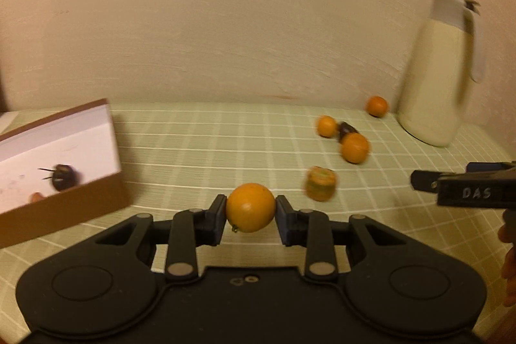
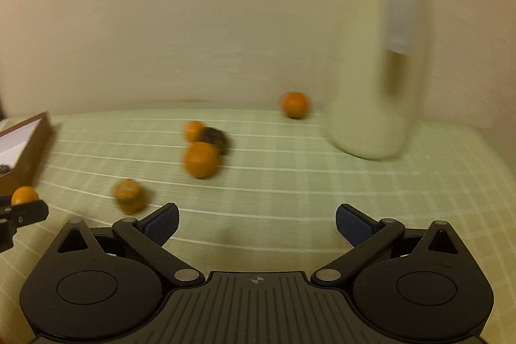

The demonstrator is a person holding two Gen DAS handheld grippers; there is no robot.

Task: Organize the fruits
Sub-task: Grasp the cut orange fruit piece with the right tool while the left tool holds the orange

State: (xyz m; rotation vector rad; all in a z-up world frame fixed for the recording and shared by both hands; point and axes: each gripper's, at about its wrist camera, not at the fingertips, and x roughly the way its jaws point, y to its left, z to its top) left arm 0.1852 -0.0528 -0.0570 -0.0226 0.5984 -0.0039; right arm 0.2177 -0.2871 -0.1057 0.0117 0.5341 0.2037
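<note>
**Left fingers clamp one orange; right fingers spread over the bench**

The bench (image 1: 200,144), covered in a pale green cloth with a white grid, runs back to a plain cream wall (image 1: 225,21). Far ahead and to the right of the left fingers stands a tall cream carafe (image 1: 435,79) with a grey collar and handle; in the right wrist view it rises ahead and to the right of the right fingers, heavily blurred. To the left of the left fingers sits a brown cardboard box (image 1: 64,208) with a white interior, holding a dark round fruit (image 1: 63,178) with a stalk.

The left gripper (image 1: 250,210) is clenched on a smooth, glossy orange (image 1: 250,208), pressed between both blue pads and held above the cloth, its small green stem end pointing down and left. The right gripper (image 2: 257,223) is released, its fingers wide apart with nothing between them.

Ahead and to the left of the right fingers lies a loose group: a round orange fruit (image 2: 201,159), a smaller orange one (image 2: 193,130) behind it, and a dark wrinkled fruit (image 2: 216,136) touching both. Nearer the fingers, apart from that group, is a squat, flattened orange-green fruit (image 2: 129,195). Another small orange fruit (image 2: 294,104) rests far ahead by the wall, just beside the carafe's base. Motion blur softens all of them.
</note>
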